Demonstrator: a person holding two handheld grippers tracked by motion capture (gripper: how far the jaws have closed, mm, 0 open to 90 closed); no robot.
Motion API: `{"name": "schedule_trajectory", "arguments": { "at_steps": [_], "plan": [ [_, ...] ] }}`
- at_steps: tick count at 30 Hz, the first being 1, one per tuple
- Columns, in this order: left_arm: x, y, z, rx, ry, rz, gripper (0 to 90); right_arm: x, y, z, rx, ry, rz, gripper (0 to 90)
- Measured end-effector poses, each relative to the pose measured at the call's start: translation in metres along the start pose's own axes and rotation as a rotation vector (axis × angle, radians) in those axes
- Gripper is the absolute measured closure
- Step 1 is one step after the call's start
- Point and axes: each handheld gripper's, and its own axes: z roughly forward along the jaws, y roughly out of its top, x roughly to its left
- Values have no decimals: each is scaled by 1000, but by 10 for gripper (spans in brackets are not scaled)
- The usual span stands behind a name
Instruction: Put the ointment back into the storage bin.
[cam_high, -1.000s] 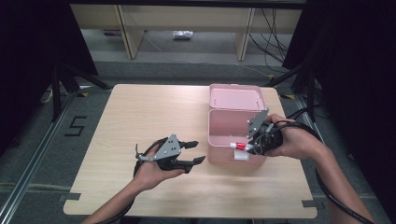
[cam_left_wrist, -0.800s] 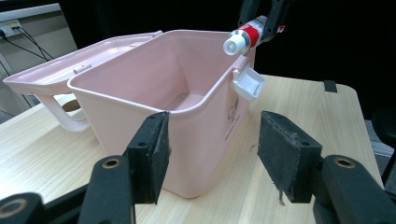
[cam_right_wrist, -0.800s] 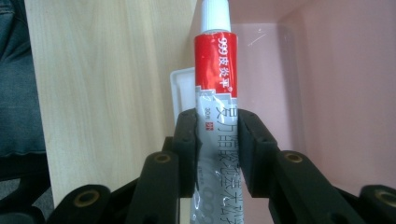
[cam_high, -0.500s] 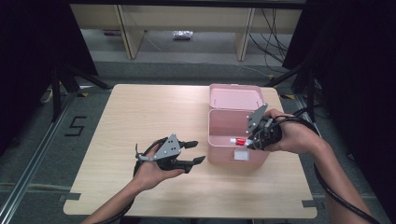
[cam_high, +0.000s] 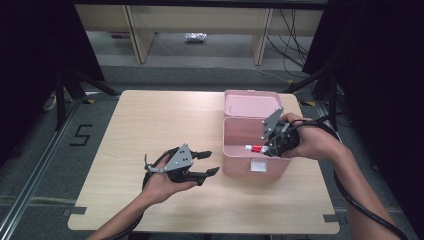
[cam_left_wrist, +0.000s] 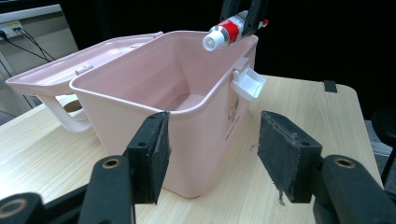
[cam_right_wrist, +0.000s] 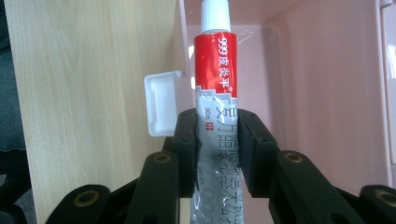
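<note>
One tube (cam_right_wrist: 215, 70), one pink box (cam_high: 240, 137), two tongs.
</note>
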Motion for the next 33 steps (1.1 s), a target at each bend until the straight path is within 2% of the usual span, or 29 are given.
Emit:
{"name": "schedule_trajectory", "arguments": {
  "at_steps": [3, 6, 7, 9, 10, 12, 13, 14, 15, 16, 17, 18, 19, 22, 23, 25, 26, 27, 29, 33],
  "plan": [
    [0, 0, 0, 0, 0, 1, 430, -4, 2, 1, -20, -1, -49, 716],
    [0, 0, 0, -2, 0, 1, 430, -2, 3, 1, 6, 3, -2, 716],
    [0, 0, 0, -3, 0, 0, 430, -4, 3, 2, -5, 3, -20, 716],
    [0, 0, 0, -2, 0, 0, 430, -4, 3, 2, -3, 3, -21, 716],
    [0, 0, 0, -1, 1, -1, 431, -3, 4, 2, 10, 4, 1, 716],
    [0, 0, 0, -1, 1, -1, 430, -5, 4, 3, 6, 7, -13, 716],
    [0, -1, 0, -2, 0, -3, 430, -8, 5, 4, -9, 4, -55, 716],
    [0, -1, 0, -2, 0, -3, 430, -8, 5, 4, -9, 4, -55, 716],
    [0, -1, -1, -2, 2, -3, 430, -7, 6, 3, 14, 1, -9, 716],
    [0, -1, -1, -2, 3, -3, 430, -10, 6, 3, 16, -2, -34, 716],
    [0, -1, -1, 0, 3, -2, 430, -8, 6, 3, 9, 3, -9, 716],
    [0, -1, -2, 1, 3, -2, 430, -11, 7, 4, -2, 8, -51, 716],
    [0, -1, -2, 1, 3, -2, 430, -12, 7, 5, -6, 0, -62, 716],
    [0, -1, -1, 1, 3, -4, 430, -10, 8, 5, 24, 5, -12, 716],
    [0, -1, -1, 1, 3, -4, 430, -12, 8, 5, 31, -1, -42, 716],
    [0, -1, -1, 1, 3, -5, 429, -13, 8, 6, 24, 9, -55, 716],
    [0, -2, -1, 1, 2, -5, 429, -16, 8, 7, 13, 11, -88, 716],
    [0, -2, -1, 1, 2, -4, 429, -16, 9, 7, 17, 11, -96, 716],
    [0, -2, -1, 0, 2, -4, 429, -14, 8, 6, 34, 9, -59, 716],
    [0, -1, -1, -2, 0, -4, 429, -13, 10, 7, 44, 11, -59, 716]
  ]
}}
